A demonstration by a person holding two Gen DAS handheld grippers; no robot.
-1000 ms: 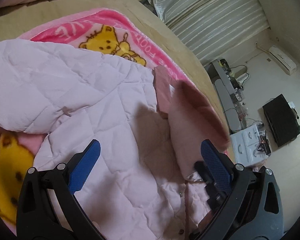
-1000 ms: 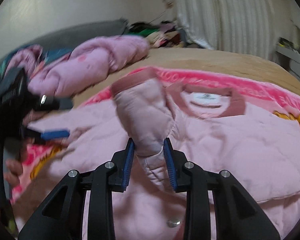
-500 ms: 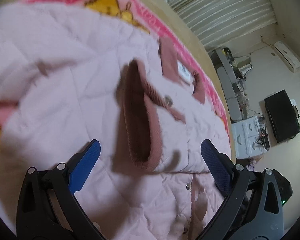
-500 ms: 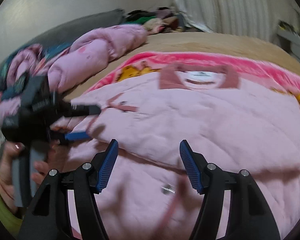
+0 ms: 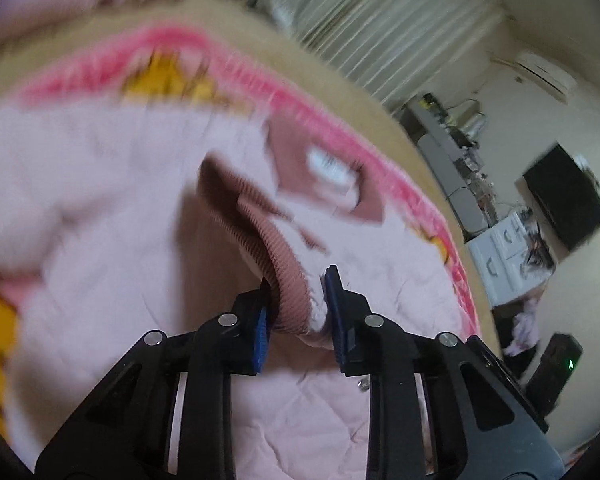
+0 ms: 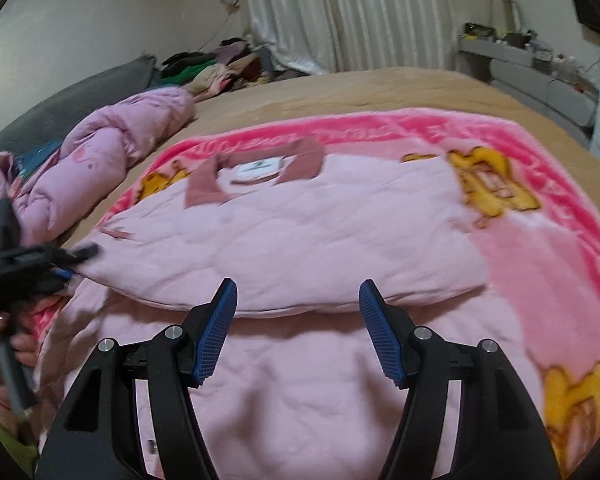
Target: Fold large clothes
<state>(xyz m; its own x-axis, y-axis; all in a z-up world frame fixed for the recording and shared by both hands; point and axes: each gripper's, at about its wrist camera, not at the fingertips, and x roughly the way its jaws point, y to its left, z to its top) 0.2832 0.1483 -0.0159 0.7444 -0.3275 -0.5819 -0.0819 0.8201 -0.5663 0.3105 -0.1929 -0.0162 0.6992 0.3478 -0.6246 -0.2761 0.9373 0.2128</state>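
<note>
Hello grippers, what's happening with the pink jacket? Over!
Left gripper just closed on the sleeve cuff. Right gripper open, empty, above the jacket. Jacket lying on the blanket. Nothing in the way.

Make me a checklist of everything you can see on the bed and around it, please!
Surface: tan bed cover under a pink cartoon blanket.
Job's things: pink quilted jacket lies flat, collar far side.
Clutter: pink duvet, clothes pile.
Grippers: left gripper has just closed on the ribbed cuff; right gripper open, empty.
Cables: wires near the grey shelf.
Surroundings: white curtains, black monitor.
</note>
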